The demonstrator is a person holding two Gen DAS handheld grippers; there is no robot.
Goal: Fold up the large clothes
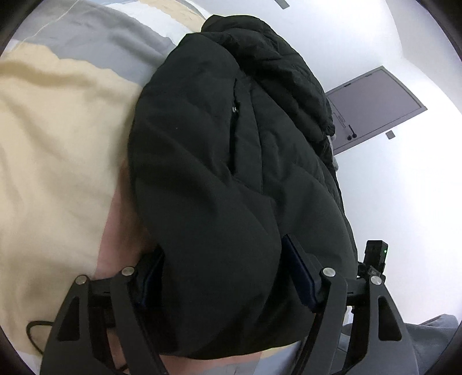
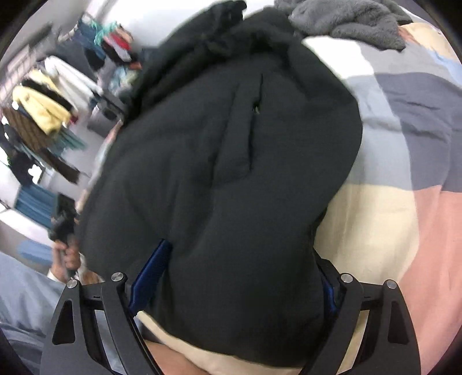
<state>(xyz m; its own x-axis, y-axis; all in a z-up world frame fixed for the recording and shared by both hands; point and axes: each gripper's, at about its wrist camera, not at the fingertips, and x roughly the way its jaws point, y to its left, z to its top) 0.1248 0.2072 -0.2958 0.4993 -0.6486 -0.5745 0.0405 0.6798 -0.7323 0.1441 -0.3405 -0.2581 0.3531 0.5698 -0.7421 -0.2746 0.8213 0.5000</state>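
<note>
A bulky black padded jacket (image 1: 216,144) lies bunched on the patchwork bed cover (image 1: 57,129), its zip pocket facing up. My left gripper (image 1: 222,248) stands at its near end, and the dark blue pads (image 1: 300,274) pinch a thick bulge of the fabric between them. In the right wrist view the same jacket (image 2: 231,144) fills the gap of my right gripper (image 2: 241,251). Those jaws stand wide. The left blue pad (image 2: 150,274) lies against the cloth, and the right pad is mostly hidden under it.
A grey fleece garment (image 2: 346,17) lies at the far side of the bed cover (image 2: 389,144). A rack of hanging clothes (image 2: 43,101) stands at the left. A hand with the other gripper (image 2: 63,230) shows beside the jacket. A grey door (image 1: 375,106) is in the white wall.
</note>
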